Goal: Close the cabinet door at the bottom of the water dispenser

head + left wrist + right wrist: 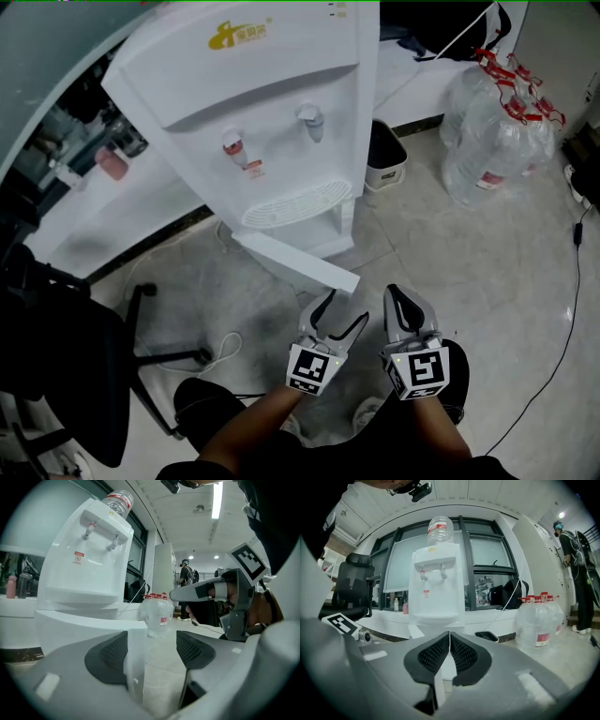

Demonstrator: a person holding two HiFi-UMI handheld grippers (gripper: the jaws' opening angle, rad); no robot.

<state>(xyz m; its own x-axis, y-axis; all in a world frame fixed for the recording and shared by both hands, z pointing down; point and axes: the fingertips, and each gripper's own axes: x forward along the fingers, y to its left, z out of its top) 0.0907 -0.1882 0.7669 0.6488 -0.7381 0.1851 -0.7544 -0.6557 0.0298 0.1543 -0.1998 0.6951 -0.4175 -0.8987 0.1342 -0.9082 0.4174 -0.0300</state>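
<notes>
Closest to the head camera are the person's forearms, with the left gripper (347,307) and right gripper (398,300) held low, just short of the door (300,262). The door hangs swung out from the foot of the dispenser (262,94), so the grippers probably sit here to meet its free edge and push it home. The dispenser's body blocks the cabinet opening and the hinge, and the marker cubes cover the hands. From the left gripper (152,653) view, the fingers stand wide apart and grip nothing. The door's (93,623) edge stands upright between them, nearer the left one, which suggests they are spread to straddle it. Blur hides whether it touches. From the right gripper (450,651) view, the fingers are pressed together and empty, likely to serve as a blunt pusher. They face the dispenser (436,583), and the gripper body cuts off most of the door.
</notes>
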